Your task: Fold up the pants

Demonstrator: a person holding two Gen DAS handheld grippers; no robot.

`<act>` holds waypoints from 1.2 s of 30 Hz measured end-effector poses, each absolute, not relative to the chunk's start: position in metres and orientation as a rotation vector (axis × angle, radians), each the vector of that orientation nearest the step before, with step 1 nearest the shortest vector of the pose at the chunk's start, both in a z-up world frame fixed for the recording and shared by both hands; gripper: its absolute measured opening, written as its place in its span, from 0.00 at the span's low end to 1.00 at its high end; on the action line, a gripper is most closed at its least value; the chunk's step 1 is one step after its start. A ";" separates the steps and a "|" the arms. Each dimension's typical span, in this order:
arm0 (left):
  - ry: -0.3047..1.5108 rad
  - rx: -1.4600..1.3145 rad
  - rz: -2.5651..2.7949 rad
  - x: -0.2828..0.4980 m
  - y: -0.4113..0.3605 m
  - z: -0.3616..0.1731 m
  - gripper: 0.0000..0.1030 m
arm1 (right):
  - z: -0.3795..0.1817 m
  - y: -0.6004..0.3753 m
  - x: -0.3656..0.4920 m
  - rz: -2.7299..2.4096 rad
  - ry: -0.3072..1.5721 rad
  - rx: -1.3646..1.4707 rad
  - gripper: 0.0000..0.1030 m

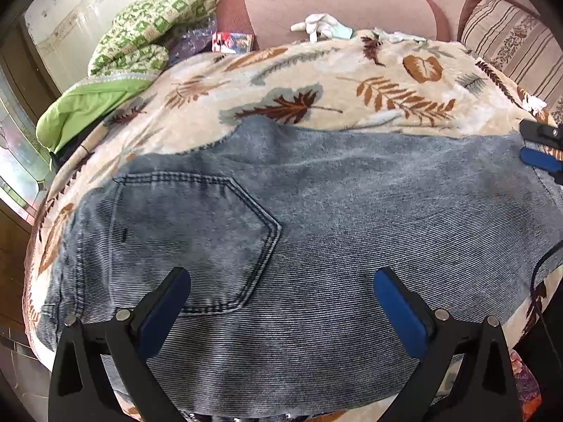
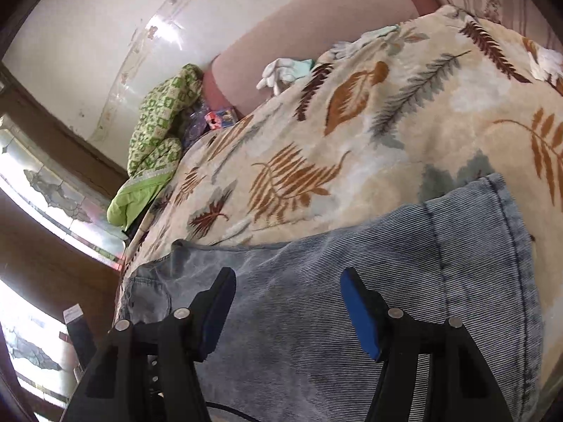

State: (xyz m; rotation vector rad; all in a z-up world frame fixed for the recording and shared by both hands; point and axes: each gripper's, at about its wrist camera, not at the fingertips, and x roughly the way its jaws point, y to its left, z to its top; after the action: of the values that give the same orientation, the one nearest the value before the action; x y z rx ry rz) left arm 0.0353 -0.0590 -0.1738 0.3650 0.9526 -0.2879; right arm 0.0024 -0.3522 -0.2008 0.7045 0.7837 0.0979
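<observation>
Denim, washed to a pale blue-grey, lay spread across a leaf-patterned blanket (image 1: 352, 81) on a bed as the pair of pants (image 1: 316, 211) waited to be folded. The garment rested flat, already doubled leg over leg by the look of it, with a stitched back pocket (image 1: 197, 225) facing up toward the left and the legs running off to the right.

The left gripper (image 1: 281, 302) hovered over the seat of the pants, its blue-padded fingers (image 1: 165, 313) spread wide with nothing between them. The right gripper (image 2: 288, 313) hung above the leg section, its fingers (image 2: 362, 320) likewise parted and empty; from the left wrist view its tip showed at the far right edge of the cloth.

The fabric appeared to be a mid-weight ribbed denim: soft enough to drape and crease, yet thick enough to hold a fold once laid. It would likely sag rather than stay rigid when lifted, so one pinch alone would let the rest trail. Doubled seams and the hem looked to be the firmest holds. A sensible grip seemed to be the hem end (image 2: 506, 232) for the right fingers, with the left fingers at the edge nearer the waistband, so that the legs could be carried over toward the waist. The plush blanket beneath might snag or ride up with the cloth.

Green quilted bedding (image 1: 140, 28) and loose white cloths (image 1: 316, 24) lay well apart at the head of the bed.
</observation>
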 end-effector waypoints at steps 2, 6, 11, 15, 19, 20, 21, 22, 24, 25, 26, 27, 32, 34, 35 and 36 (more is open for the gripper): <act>0.911 0.374 -0.278 0.031 -0.056 -0.167 1.00 | -0.202 -0.340 0.006 0.144 0.805 0.683 0.64; 0.871 0.404 -0.236 0.031 -0.047 -0.163 1.00 | -0.208 -0.318 0.013 0.187 0.863 0.624 0.64; 0.900 0.396 -0.181 0.039 -0.032 -0.173 1.00 | -0.217 -0.304 0.018 0.206 0.922 0.577 0.64; 0.916 0.395 -0.170 0.040 -0.028 -0.181 1.00 | -0.225 -0.307 0.021 0.197 0.958 0.593 0.64; 0.937 0.395 -0.173 0.042 -0.028 -0.187 1.00 | -0.228 -0.314 0.022 0.198 0.961 0.636 0.64; 0.939 0.395 -0.173 0.042 -0.028 -0.188 1.00 | -0.228 -0.316 0.021 0.191 0.959 0.640 0.64; 0.939 0.396 -0.174 0.042 -0.028 -0.188 1.00 | -0.227 -0.318 0.020 0.176 0.952 0.644 0.64; 0.938 0.398 -0.175 0.042 -0.028 -0.188 1.00 | -0.225 -0.321 0.019 0.156 0.940 0.642 0.64; 0.938 0.400 -0.175 0.042 -0.028 -0.188 1.00 | -0.220 -0.326 0.016 0.127 0.909 0.634 0.64; 0.938 0.400 -0.174 0.042 -0.028 -0.187 1.00 | -0.217 -0.328 0.014 0.130 0.892 0.637 0.64; 0.936 0.400 -0.172 0.042 -0.028 -0.187 1.00 | -0.214 -0.328 0.013 0.142 0.878 0.643 0.64; 0.933 0.401 -0.169 0.043 -0.028 -0.186 1.00 | -0.212 -0.327 0.013 0.160 0.868 0.647 0.64; 0.891 0.400 -0.144 0.042 -0.021 -0.174 1.00 | -0.200 -0.305 0.011 0.247 0.844 0.562 0.64; 0.874 0.399 -0.123 0.043 -0.017 -0.170 1.00 | -0.200 -0.293 0.011 0.285 0.852 0.521 0.64; 0.870 0.396 -0.112 0.044 -0.014 -0.168 1.00 | -0.200 -0.288 0.011 0.299 0.860 0.501 0.64; 0.870 0.394 -0.104 0.045 -0.011 -0.167 1.00 | -0.202 -0.283 0.012 0.309 0.874 0.483 0.64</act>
State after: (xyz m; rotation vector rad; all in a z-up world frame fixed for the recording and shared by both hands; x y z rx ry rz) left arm 0.0453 -0.0114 -0.1673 0.3943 0.8695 -0.1035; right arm 0.0119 -0.2833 -0.2018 0.4835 0.8740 0.3088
